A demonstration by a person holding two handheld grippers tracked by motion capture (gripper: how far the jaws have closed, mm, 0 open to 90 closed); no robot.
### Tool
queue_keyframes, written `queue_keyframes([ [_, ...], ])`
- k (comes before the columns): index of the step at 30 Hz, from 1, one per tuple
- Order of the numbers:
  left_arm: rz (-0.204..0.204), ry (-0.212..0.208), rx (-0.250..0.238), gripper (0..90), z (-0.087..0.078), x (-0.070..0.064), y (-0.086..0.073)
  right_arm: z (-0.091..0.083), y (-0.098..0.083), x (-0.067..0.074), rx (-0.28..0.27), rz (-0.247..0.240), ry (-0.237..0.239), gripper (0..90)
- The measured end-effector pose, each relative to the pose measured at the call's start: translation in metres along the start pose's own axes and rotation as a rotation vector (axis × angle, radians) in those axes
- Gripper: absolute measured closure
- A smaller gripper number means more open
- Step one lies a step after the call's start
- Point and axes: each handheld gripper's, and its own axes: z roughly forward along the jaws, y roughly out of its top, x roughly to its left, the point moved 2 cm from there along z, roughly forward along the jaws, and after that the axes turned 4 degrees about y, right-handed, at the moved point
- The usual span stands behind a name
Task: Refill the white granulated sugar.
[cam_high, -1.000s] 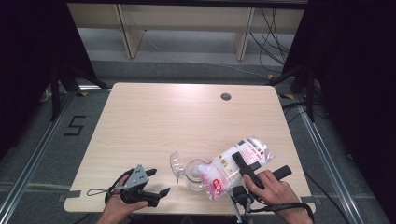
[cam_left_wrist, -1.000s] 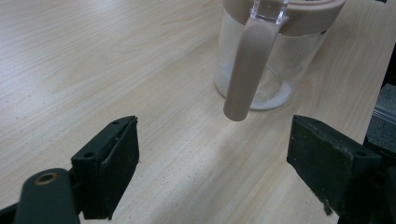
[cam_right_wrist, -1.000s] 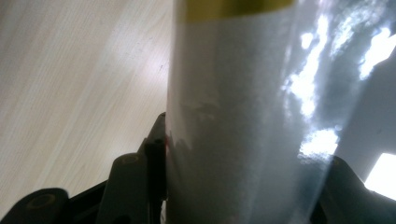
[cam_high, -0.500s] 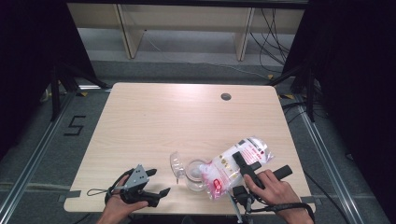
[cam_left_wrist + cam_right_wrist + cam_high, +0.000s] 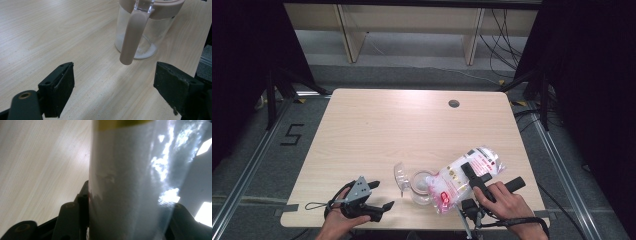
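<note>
Light wood-grain rectangular table [image 5: 377, 130], dark round grommet hole [image 5: 454, 103] near its far edge at about 1 o'clock from centre. On the near half, at roughly 5 o'clock from the table centre, a clear plastic bag with white contents and red-pink printing [image 5: 462, 177] lies tilted, its lower end over the mouth of a clear glass jar [image 5: 419, 185]. The right gripper [image 5: 472, 172] lies across the bag; in the right gripper view the bag's film [image 5: 130, 182] fills the gap between the two black jaws, which stand part-way apart and grip it. The jar stands upright just at 9 o'clock of the bag; the left gripper view shows its beige lid rim [image 5: 152, 8] and a beige handle strip [image 5: 131, 37] hanging down its side. The left gripper [image 5: 379, 197] rests near the table's front edge, at 8 o'clock from the jar and apart from it, jaws wide apart with nothing between.
</note>
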Motion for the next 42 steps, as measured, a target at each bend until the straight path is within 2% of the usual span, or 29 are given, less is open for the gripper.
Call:
queue_keyframes([
  [2,0.025,-0.002,0.000,16.4,-0.0001,0.0013,0.0005,0.0006,-0.0002,0.0003,-0.004,-0.005,-0.016,53.4],
  [4,0.028,0.000,0.003,16.4,-0.0002,0.0015,0.0005,-0.0006,-0.0007,0.0001,0.013,-0.004,-0.002,53.4],
  [7,0.027,0.001,0.004,16.4,0.0000,0.0015,0.0003,-0.0005,-0.0015,-0.0014,0.011,-0.015,-0.016,53.4],
  [8,0.004,0.005,0.006,16.4,0.0001,0.0003,-0.0002,-0.0008,-0.0017,-0.0019,0.013,-0.015,-0.016,53.4],
  [9,0.001,0.004,0.006,16.4,0.0001,0.0001,-0.0003,-0.0012,-0.0020,-0.0016,0.018,-0.007,-0.016,53.4],
  [13,0.009,0.003,0.005,16.4,-0.0002,0.0005,0.0000,-0.0014,-0.0016,-0.0031,0.011,-0.016,-0.023,53.5],
  [14,-0.001,0.001,0.000,16.4,0.0001,-0.0003,-0.0001,-0.0015,-0.0014,-0.0027,0.017,-0.013,-0.015,53.5],
  [17,0.009,0.000,0.001,16.4,-0.0001,0.0003,0.0001,-0.0009,-0.0010,-0.0025,0.017,-0.020,-0.013,53.6],
  [18,0.023,-0.002,-0.001,16.4,-0.0001,0.0011,0.0005,-0.0010,-0.0009,-0.0025,0.018,-0.018,-0.016,53.6],
  [24,0.024,0.003,0.000,16.4,-0.0006,0.0012,0.0006,-0.0003,-0.0005,-0.0026,0.012,-0.020,-0.017,53.8],
  [26,0.025,0.000,0.002,16.4,-0.0007,0.0013,0.0007,-0.0001,-0.0009,-0.0016,0.004,-0.004,-0.013,53.8],
  [27,0.025,0.003,0.000,16.4,-0.0007,0.0013,0.0008,-0.0002,-0.0014,-0.0001,0.006,0.018,-0.010,53.8],
  [30,0.029,0.006,0.002,16.4,-0.0009,0.0017,0.0007,0.0002,-0.0010,-0.0046,-0.011,-0.025,-0.009,53.9],
  [35,0.027,0.005,0.000,16.4,-0.0008,0.0016,0.0008,-0.0003,-0.0016,-0.0061,-0.012,-0.039,-0.009,54.1],
  [37,0.028,0.006,0.001,16.4,-0.0009,0.0017,0.0008,-0.0005,-0.0018,-0.0057,-0.014,-0.035,-0.009,54.2],
  [38,0.025,0.006,0.001,16.4,-0.0008,0.0016,0.0007,-0.0009,-0.0020,-0.0035,-0.010,-0.004,-0.006,54.2],
  [39,0.025,0.006,0.001,16.4,-0.0009,0.0016,0.0007,-0.0012,-0.0021,-0.0027,-0.007,0.006,-0.004,54.3],
  [42,0.025,0.005,0.002,16.4,-0.0008,0.0016,0.0007,-0.0013,-0.0018,-0.0031,-0.004,-0.002,-0.003,54.4],
])
